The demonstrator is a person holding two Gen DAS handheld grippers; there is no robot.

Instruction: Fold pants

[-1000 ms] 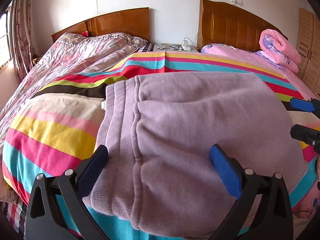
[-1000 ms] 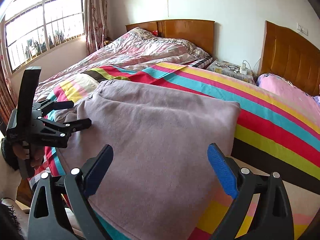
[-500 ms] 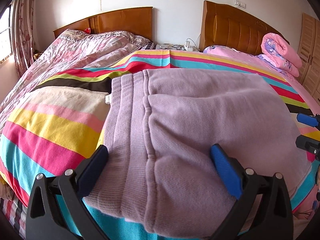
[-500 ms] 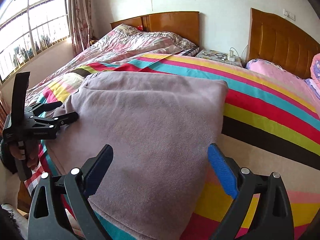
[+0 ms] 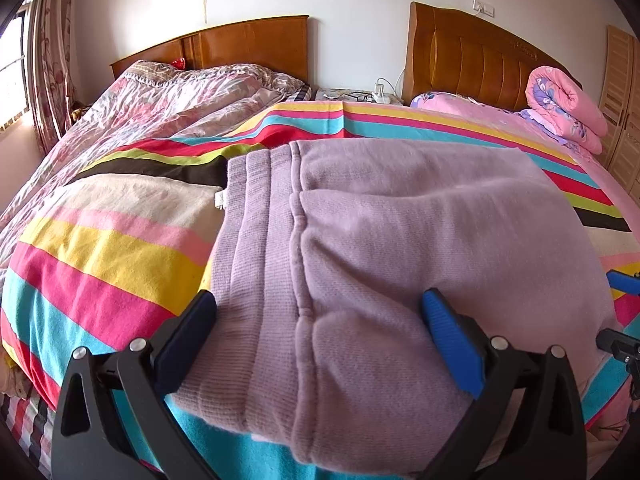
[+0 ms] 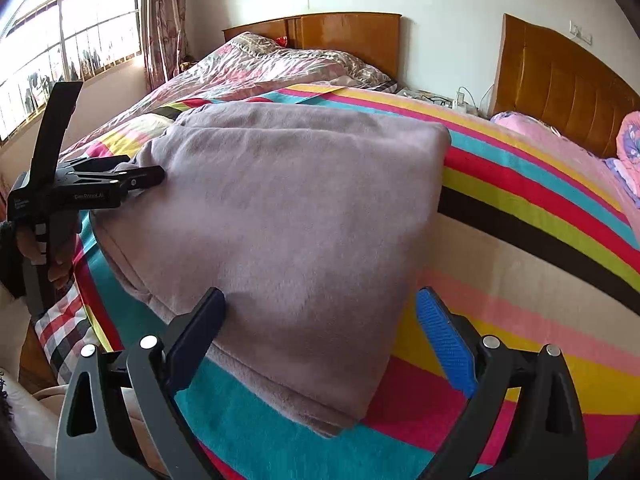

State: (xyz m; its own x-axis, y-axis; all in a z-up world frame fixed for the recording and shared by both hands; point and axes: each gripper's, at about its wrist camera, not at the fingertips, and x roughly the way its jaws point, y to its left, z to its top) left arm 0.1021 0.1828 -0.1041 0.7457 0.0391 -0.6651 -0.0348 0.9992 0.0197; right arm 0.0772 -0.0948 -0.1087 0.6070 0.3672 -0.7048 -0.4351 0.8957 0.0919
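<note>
Lilac pants (image 5: 420, 240) lie folded into a thick rectangle on the striped bedsheet (image 5: 100, 256), the ribbed waistband on their left side. My left gripper (image 5: 316, 308) is open, its fingers straddling the waistband corner at the near edge. In the right wrist view the pants (image 6: 300, 200) fill the middle. My right gripper (image 6: 320, 300) is open too, spread over their near right corner. The left gripper (image 6: 120, 180), held by a hand (image 6: 36, 248), reaches the pants' left edge. The right gripper's fingertips (image 5: 620, 282) show at the far right of the left wrist view.
A crumpled floral quilt (image 5: 160, 100) covers the far left bed. A rolled pink blanket (image 5: 564, 108) sits at the back right by a wardrobe (image 5: 620, 100). A nightstand with a power strip (image 5: 360, 96) stands between two wooden headboards. A window (image 6: 60, 40) is at the left.
Both grippers have moved forward and lower toward the pants' near edge, staying open. The left gripper now reaches the pants' left edge. The pants have not shifted.
</note>
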